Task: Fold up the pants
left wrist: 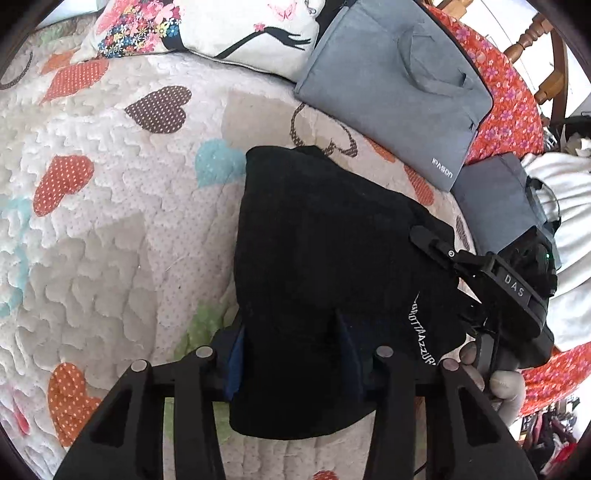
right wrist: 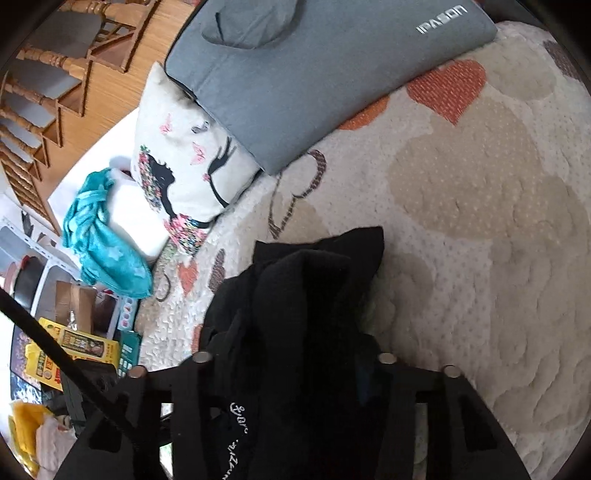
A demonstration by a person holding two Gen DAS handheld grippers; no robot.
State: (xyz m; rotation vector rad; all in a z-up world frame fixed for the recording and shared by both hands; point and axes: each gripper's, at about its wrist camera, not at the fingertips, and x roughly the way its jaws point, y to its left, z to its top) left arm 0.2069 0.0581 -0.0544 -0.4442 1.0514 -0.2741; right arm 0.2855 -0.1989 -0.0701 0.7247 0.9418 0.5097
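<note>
The black pants (left wrist: 325,258) with white lettering lie bunched on a quilt with heart patches (left wrist: 110,221). My left gripper (left wrist: 291,354) is shut on the near edge of the pants, with fabric draped between and over its blue-padded fingers (left wrist: 236,358). My right gripper (left wrist: 436,240) shows at the pants' right side, its fingers on the cloth. In the right wrist view the pants (right wrist: 306,314) bunch up between the fingers of my right gripper (right wrist: 295,362), which is shut on them.
A grey padded bag marked IPASON (left wrist: 399,85) and a white printed pillow (left wrist: 207,29) lie at the far side of the quilt. A second grey item (left wrist: 498,199) sits at right. Teal cloth (right wrist: 99,236), wooden chairs (right wrist: 44,74) and floor clutter show past the bed's edge.
</note>
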